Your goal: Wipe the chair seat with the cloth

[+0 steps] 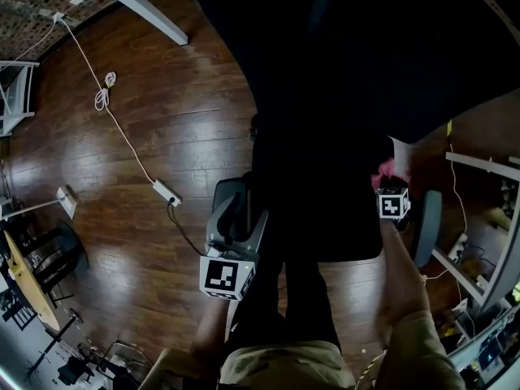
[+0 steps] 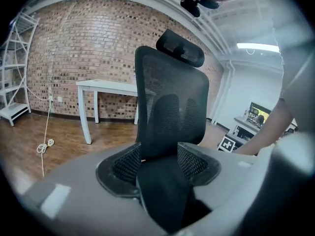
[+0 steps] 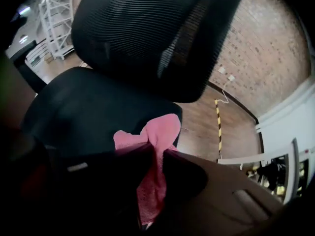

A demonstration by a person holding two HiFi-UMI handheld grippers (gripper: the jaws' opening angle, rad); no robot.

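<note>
A black office chair fills the middle of the head view, its seat below me and its mesh back upright in the left gripper view. My left gripper is at the seat's left side. Its jaws stand fairly wide, closed on a black chair part that looks like the left armrest. My right gripper is at the seat's right edge, shut on a pink cloth that bunches out past the fingertips. The cloth hangs just over the black seat.
The chair's right armrest is beside my right gripper. A white cable and power strip lie on the wooden floor to the left. A white table stands behind the chair by the brick wall, a white shelf at far left, desks at right.
</note>
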